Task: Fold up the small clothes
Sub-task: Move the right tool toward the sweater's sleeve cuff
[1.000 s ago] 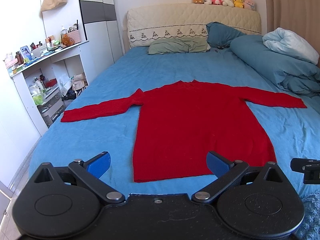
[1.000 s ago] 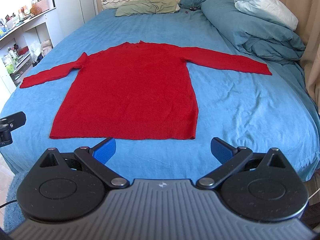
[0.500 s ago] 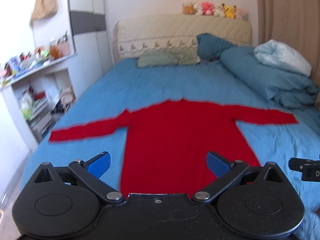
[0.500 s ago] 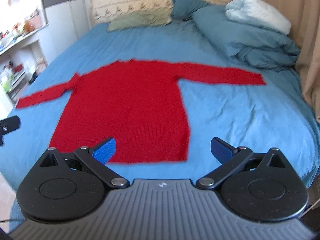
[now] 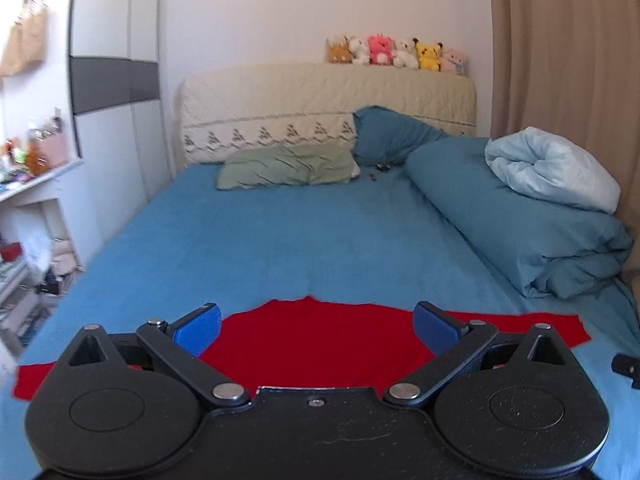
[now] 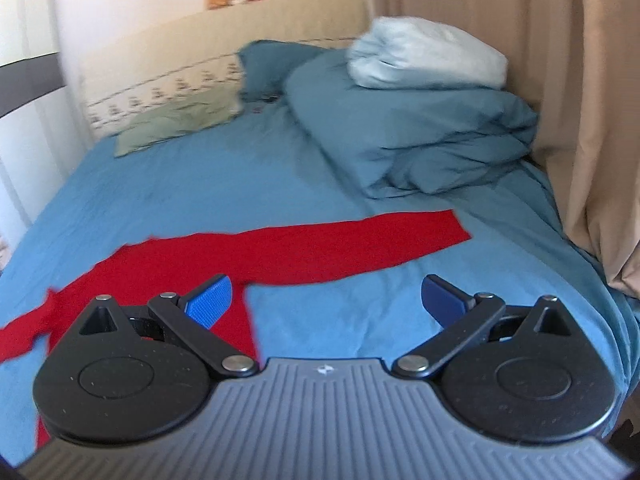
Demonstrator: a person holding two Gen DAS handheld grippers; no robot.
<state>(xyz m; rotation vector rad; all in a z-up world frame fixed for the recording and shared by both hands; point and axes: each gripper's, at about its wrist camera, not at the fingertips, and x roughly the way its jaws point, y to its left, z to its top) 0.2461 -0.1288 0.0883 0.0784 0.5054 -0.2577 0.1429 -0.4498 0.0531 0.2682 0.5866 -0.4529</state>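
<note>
Sweater point(image 5: 320, 340) flat on bed point(image 5: 320, 240)

Red sweater point(image 5: 312, 340) body and hem hidden behind left gripper point(image 5: 316, 330) housing; left cuff cut by housing. Right view: sweater lower part behind right gripper point(image 6: 326, 300), motion-blurred. Shelf clutter point(image 5: 28, 152) blurred, unreadable. Small dark bits point(image 5: 380, 170) near pillows too small to tell.

Red sweater point(image 5: 316, 340): matt knit cloth. Bedsheet point(image 5: 280, 240): matt, slightly fuzzy fabric. Left gripper point(image 5: 316, 326) pads point(image 5: 198, 328): textured blue plastic.
</note>
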